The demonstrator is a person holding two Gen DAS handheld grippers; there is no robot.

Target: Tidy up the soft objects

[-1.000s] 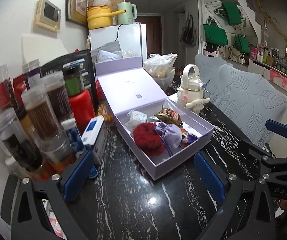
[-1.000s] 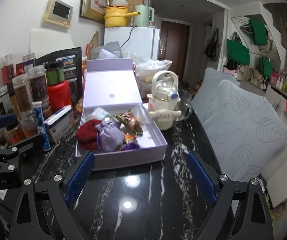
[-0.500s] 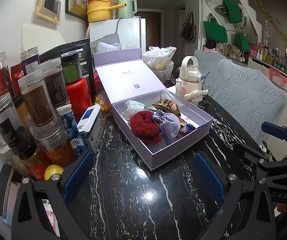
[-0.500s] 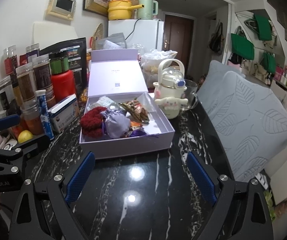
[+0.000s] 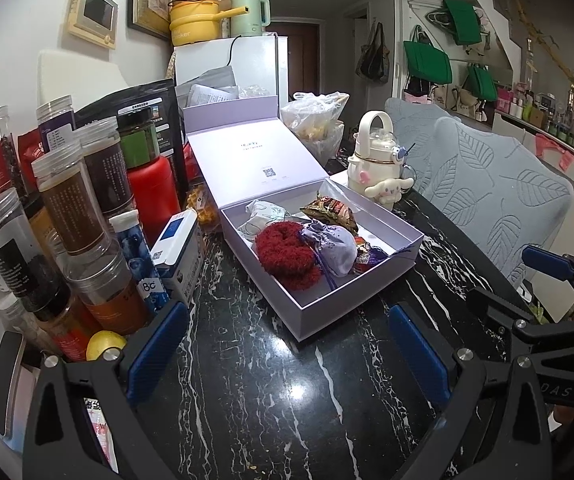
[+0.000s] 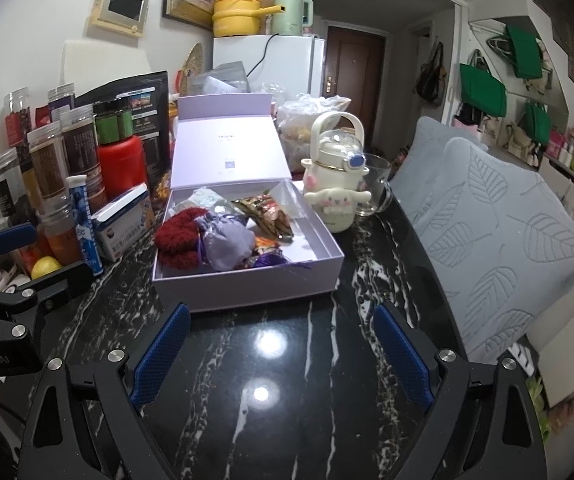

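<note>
Above the bench point(image 6: 287, 360), both tools, left tool point(image 5: 287, 352) and right tool point(image 6: 283, 350), gape empty; purple pouch point(image 6: 227, 246) cords risk snagging neighbours inside box point(image 6: 247, 292)

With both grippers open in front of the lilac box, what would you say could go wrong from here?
Closing the lid may pinch the purple tassel, which hangs over the box's front rim. Reaching on the left could topple the crowded jars. On the right, the cream bottle stands right beside the box and could be knocked.
</note>
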